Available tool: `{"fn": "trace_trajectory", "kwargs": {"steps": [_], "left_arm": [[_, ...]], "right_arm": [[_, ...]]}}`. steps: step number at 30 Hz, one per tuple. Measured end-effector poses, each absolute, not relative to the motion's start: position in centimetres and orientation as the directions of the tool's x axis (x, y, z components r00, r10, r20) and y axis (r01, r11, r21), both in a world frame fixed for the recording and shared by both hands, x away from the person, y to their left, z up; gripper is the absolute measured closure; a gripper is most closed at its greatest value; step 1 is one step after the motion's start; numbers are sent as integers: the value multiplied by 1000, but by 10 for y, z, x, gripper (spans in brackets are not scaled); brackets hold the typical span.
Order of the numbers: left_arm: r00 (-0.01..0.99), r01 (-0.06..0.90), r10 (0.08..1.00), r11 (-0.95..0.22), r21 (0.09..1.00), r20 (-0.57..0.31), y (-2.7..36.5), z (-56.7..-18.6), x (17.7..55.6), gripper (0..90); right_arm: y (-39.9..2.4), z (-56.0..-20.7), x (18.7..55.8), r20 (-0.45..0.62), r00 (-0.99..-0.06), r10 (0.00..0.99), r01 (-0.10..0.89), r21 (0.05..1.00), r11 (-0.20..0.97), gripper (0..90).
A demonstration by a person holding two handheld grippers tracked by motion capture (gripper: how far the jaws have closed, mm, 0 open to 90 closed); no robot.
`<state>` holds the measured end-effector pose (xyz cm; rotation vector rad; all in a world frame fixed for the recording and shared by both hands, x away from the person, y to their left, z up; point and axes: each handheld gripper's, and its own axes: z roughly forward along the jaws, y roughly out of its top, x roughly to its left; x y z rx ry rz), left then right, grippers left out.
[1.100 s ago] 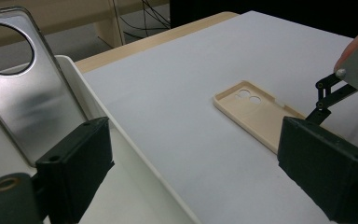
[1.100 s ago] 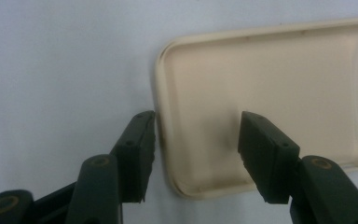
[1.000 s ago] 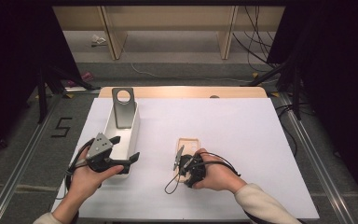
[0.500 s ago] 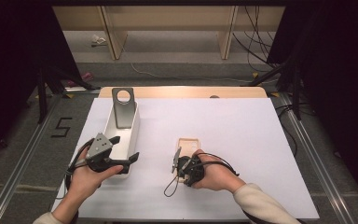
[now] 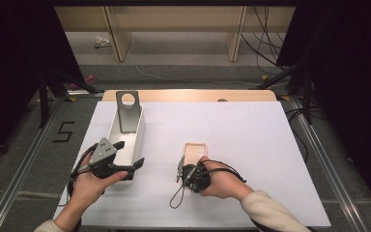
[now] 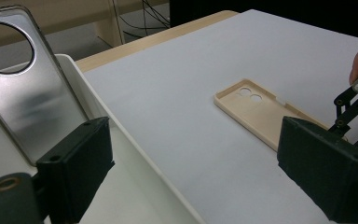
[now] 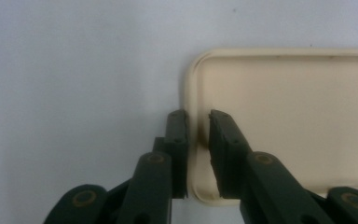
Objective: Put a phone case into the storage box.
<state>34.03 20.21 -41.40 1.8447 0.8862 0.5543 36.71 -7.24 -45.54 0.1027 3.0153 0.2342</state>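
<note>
The beige phone case (image 7: 289, 126) lies flat near the table's (image 5: 270, 145) middle. The right tongs (image 7: 198, 135) have just been closing astride its side rim, still slightly apart. The left tongs (image 6: 191, 172) stand wide apart, holding nothing, over the white tray's (image 6: 121, 135) rim toward the table's left edge.

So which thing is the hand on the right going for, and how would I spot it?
Look at the white table; near its middle, just ahead of the right gripper, lies a flat beige phone case. Its rim sits between that gripper's jaws, which have just been closing. Unlike the grey metal case standing in the white tray, it lies flat, open side up.
</note>
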Motion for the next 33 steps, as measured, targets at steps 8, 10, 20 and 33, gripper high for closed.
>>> {"fn": "trace_trajectory", "kwargs": {"steps": [8,10,20,33], "left_arm": [[629,331,777,-256,908,-10,202,-414,340,99],[629,330,777,-256,909,-10,202,-414,340,99],[628,331,778,-253,909,-12,203,-413,340,101],[626,329,780,-246,912,-15,203,-413,340,109]], "right_arm": [[-72,-455,365,-101,-993,57,40,164,986,859],[-73,-456,366,-98,-994,57,39,170,985,862],[-76,-453,366,-94,-994,63,44,191,981,873],[-95,-433,367,-82,-990,115,77,367,927,880]]}}
